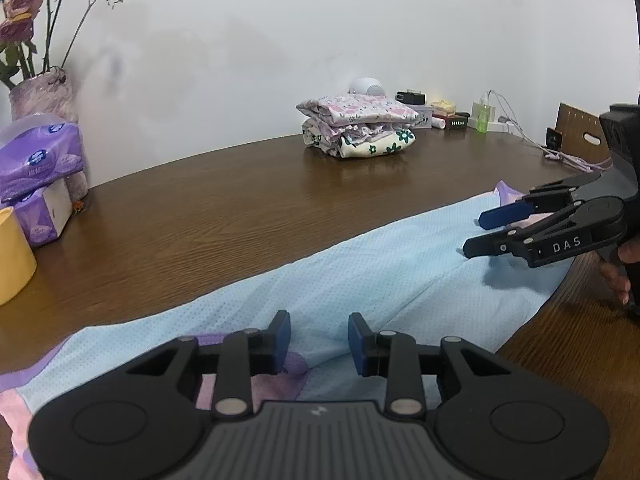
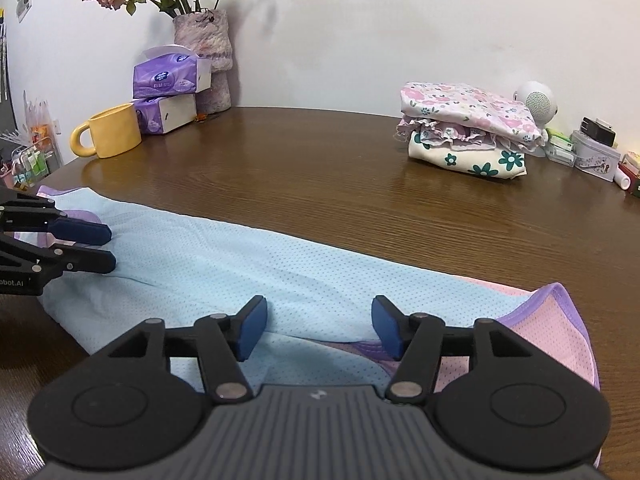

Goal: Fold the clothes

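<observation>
A light blue mesh garment (image 1: 360, 276) (image 2: 248, 264) with purple trim and a pink inner side lies as a long flat strip on the brown wooden table (image 1: 240, 208) (image 2: 360, 184). My left gripper (image 1: 319, 332) (image 2: 111, 248) stands open over the strip's left end, its blue pads apart above the cloth with nothing pinched. At the other end, by the pink and purple edge (image 2: 560, 320), my right gripper (image 2: 319, 316) (image 1: 475, 235) is open too, its pads wide apart just above the fabric. A person's hand (image 1: 618, 276) holds its handle.
A stack of folded floral clothes (image 1: 356, 128) (image 2: 468, 132) sits at the back of the table. A yellow mug (image 2: 112, 132), purple tissue packs (image 2: 170, 80) and a vase of dried roses (image 2: 208, 52) stand at the far left. Small boxes, a white speaker (image 2: 536, 100) and cables (image 1: 560, 152) line the back right.
</observation>
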Demonstrator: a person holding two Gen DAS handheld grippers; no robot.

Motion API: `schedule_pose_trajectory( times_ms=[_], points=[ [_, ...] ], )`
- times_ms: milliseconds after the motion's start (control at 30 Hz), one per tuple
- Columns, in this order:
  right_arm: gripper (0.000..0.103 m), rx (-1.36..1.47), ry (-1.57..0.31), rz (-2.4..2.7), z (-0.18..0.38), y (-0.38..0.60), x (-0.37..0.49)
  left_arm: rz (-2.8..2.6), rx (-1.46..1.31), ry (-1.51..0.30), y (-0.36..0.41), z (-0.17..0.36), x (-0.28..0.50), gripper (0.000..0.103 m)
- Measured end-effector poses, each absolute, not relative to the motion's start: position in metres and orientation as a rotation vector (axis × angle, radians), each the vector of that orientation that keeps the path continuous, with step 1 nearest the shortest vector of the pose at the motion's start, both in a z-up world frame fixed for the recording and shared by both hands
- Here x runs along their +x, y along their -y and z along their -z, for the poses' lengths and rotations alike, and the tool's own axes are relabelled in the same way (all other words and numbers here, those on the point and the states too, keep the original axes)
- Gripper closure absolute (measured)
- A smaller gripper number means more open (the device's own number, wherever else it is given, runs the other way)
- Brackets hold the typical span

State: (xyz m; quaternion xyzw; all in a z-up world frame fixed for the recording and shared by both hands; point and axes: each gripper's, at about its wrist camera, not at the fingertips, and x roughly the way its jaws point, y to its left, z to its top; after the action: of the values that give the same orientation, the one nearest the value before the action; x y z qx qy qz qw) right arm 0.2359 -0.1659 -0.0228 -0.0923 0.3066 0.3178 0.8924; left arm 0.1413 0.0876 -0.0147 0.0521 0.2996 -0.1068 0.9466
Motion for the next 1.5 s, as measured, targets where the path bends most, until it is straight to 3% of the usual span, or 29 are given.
schedule_pose_trajectory(
  times_ms=[167,233,300,400,500,633,967,1200,1267,1400,1500],
  points=[
    [0.043,-0.168,-0.625,-0.656,0.022,0.169,0.235,0.221,0.084,-0.551,-0.092,0.0,0.128,0.072],
    [0.039,-0.171,-0.607,-0.654,0.02,0.169,0.232,0.186,0.069,-0.519,-0.101,-0.007,0.122,0.057],
    [0.028,-0.172,-0.6,-0.668,0.018,0.168,0.229,0.114,0.028,-0.501,-0.116,-0.012,0.118,0.044],
    [0.024,-0.184,-0.601,-0.685,0.018,0.164,0.226,0.015,-0.065,-0.487,-0.146,-0.015,0.115,0.04],
    [0.019,-0.182,-0.603,-0.692,0.017,0.163,0.225,-0.054,-0.169,-0.466,-0.173,-0.017,0.11,0.026],
    [0.001,-0.139,-0.605,-0.695,0.015,0.168,0.226,-0.137,-0.235,-0.453,-0.195,-0.019,0.104,0.013],
    [0.0,-0.114,-0.614,-0.613,0.013,0.168,0.229,-0.187,-0.141,-0.515,-0.184,-0.014,0.103,0.012],
    [0.0,-0.114,-0.625,-0.598,0.017,0.169,0.233,-0.172,-0.217,-0.525,-0.198,-0.01,0.098,0.014],
    [0.0,-0.114,-0.636,-0.591,0.018,0.171,0.236,-0.194,-0.226,-0.536,-0.202,-0.008,0.097,0.022],
    [0.0,-0.134,-0.639,-0.551,0.02,0.171,0.237,-0.205,-0.243,-0.583,-0.208,-0.001,0.099,0.053],
    [0.0,-0.174,-0.643,-0.526,0.024,0.168,0.238,-0.207,-0.235,-0.618,-0.209,0.004,0.101,0.059]
  ],
)
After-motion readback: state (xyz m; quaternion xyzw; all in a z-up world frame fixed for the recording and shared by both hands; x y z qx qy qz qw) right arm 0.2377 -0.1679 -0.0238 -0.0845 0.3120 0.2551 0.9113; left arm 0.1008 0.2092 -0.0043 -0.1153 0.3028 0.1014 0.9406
